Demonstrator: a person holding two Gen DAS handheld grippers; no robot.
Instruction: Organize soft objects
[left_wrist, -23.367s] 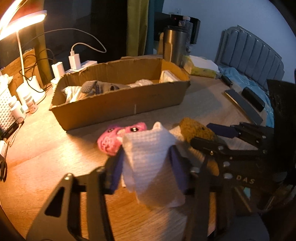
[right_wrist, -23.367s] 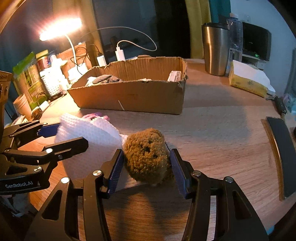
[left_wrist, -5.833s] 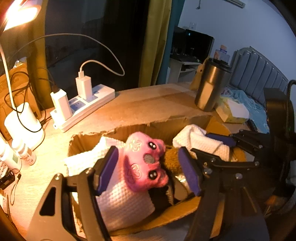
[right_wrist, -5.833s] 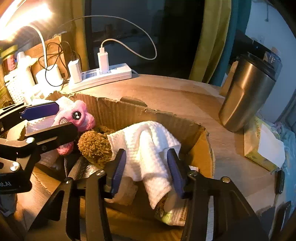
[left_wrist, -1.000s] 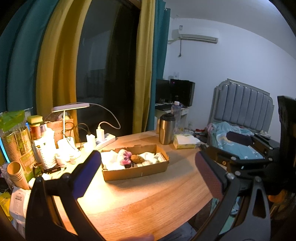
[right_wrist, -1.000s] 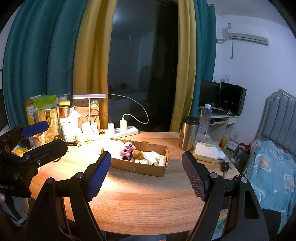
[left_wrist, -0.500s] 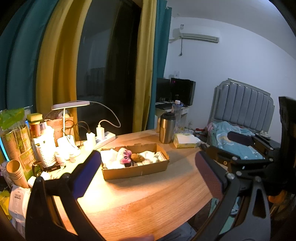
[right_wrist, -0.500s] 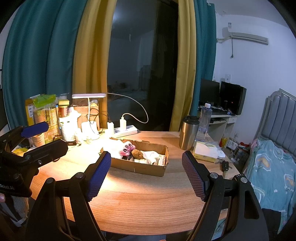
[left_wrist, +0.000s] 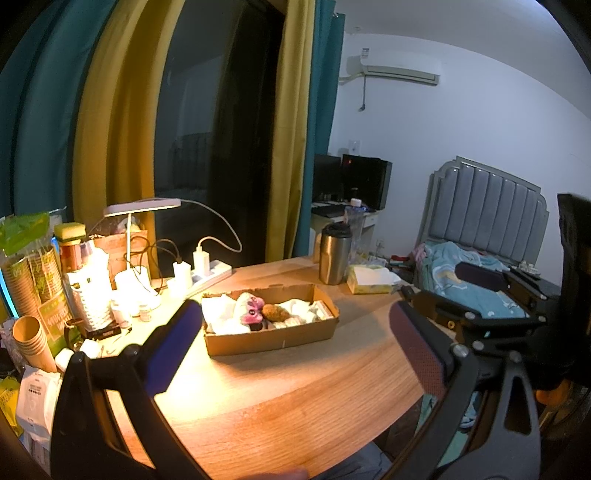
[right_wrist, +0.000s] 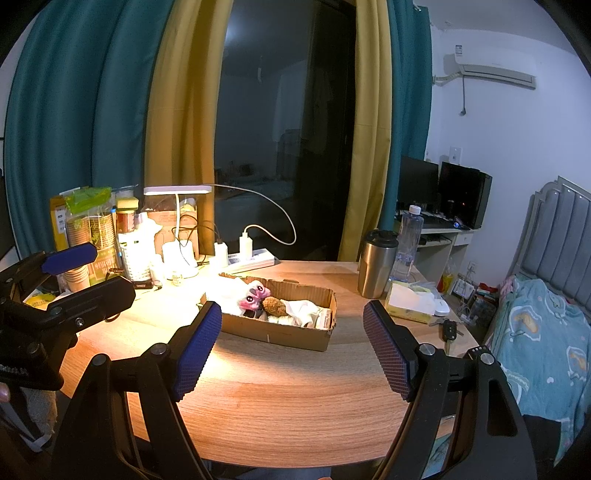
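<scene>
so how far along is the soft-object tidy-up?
Looks essentially done. The pink plush, brown plush and white cloths all lie inside the cardboard box. Nothing is in hand: the left tool and right tool are open, empty and well back from the table. No loose soft items show on the bare wood, so nothing obvious is left.

Round wooden table (right_wrist: 295, 387), cardboard box (right_wrist: 280, 332) mid-table, steel tumbler (right_wrist: 376, 264), tissue pack (right_wrist: 412, 301), power strip (right_wrist: 251, 262)
</scene>
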